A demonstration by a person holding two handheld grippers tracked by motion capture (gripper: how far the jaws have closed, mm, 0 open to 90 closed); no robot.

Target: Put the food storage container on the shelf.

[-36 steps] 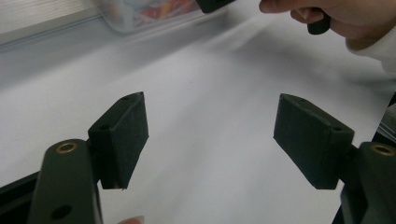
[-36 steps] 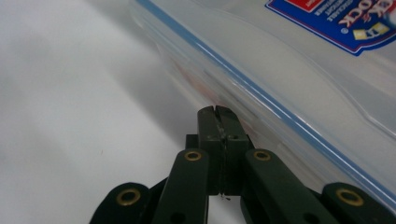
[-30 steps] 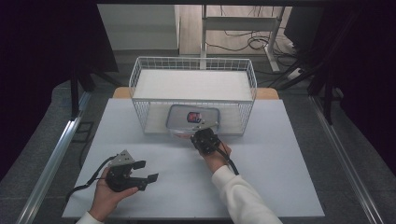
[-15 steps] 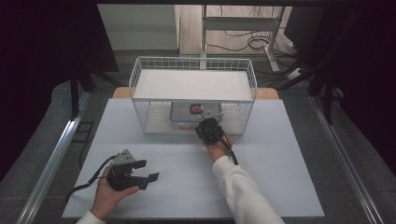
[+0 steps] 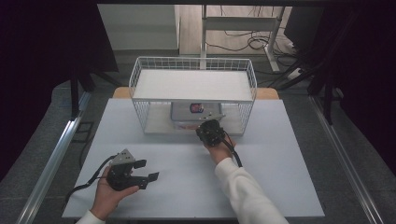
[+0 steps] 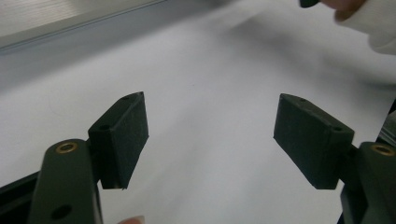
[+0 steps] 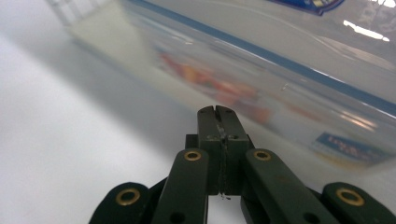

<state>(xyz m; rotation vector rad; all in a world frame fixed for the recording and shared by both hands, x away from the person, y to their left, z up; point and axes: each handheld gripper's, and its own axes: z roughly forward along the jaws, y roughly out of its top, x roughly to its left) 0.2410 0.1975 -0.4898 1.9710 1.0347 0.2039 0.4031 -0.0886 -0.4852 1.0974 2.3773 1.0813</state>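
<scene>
A: Starting from the left, what could go wrong?

B: Little there. The left hand-held gripper (image 5: 148,170) rests low over the bench (image 5: 280,158) near its front edge, jaws spread with nothing between them, well apart from the work.

A: And at the middle?

B: The right hand-held gripper (image 5: 211,129) has its jaws pressed together, pinching nothing, its tip at the near wall of the clear lidded container (image 5: 195,112). That container sits on the bench under the wire rack (image 5: 194,85), between the rack's legs. The likely trouble, as he sees it, is that a shut tip pressing off-centre would turn the box rather than slide it, so a corner could catch on the wire side. Pushing too high might tip it up; the smooth plastic might also let the tip slide off.

A: Any writing to read?

B: A round dark sticker (image 5: 195,108) sits on the lid, and a small blue label (image 7: 348,142) on the side wall; both are too blurred to read.
</scene>
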